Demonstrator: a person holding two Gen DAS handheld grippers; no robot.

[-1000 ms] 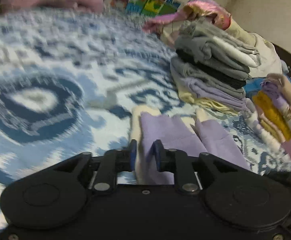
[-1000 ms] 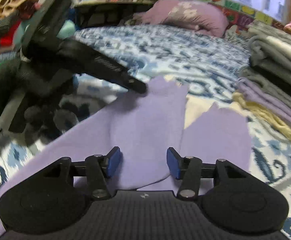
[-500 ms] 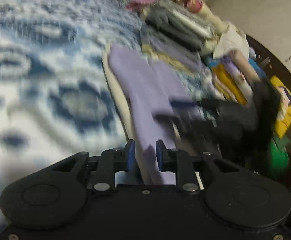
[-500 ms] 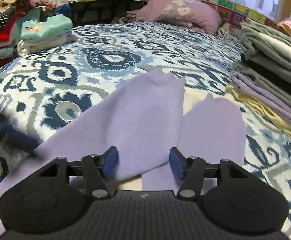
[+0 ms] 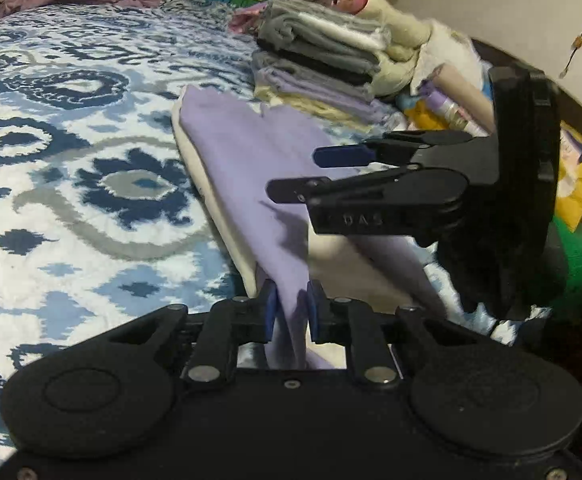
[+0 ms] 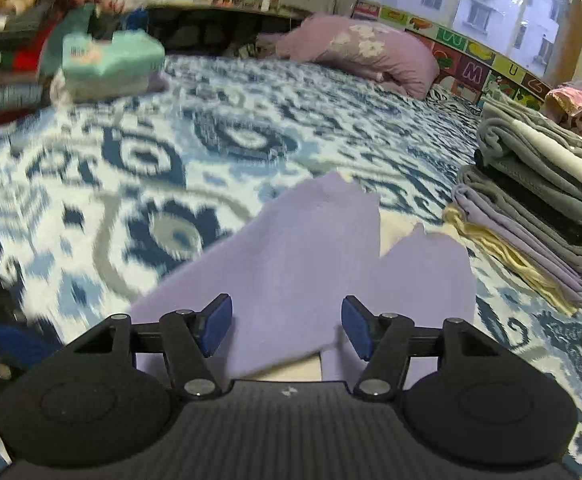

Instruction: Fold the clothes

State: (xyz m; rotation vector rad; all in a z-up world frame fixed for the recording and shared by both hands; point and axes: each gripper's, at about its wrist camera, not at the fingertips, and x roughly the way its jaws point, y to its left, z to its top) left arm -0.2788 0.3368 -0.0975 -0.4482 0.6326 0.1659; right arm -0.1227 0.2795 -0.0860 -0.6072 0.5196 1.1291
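A lilac garment [image 5: 243,160] with a cream inner side lies on the blue patterned bedspread [image 5: 71,140]. My left gripper [image 5: 291,312] is shut on the garment's near edge, a fold of lilac cloth standing between its pads. My right gripper [image 5: 303,174] shows in the left wrist view, open and hovering above the garment's right part. In the right wrist view the right gripper [image 6: 287,330] is open over the garment [image 6: 303,248], holding nothing.
A stack of folded grey, black, lilac and yellow clothes [image 5: 323,60] sits right of the garment, also in the right wrist view [image 6: 531,208]. A purple pillow [image 6: 363,52] lies at the far end. More folded clothes [image 6: 103,64] are at the far left.
My left gripper swung round to the garment's near edge and now holds it raised. My right gripper stayed open above the garment and shifted only a little.
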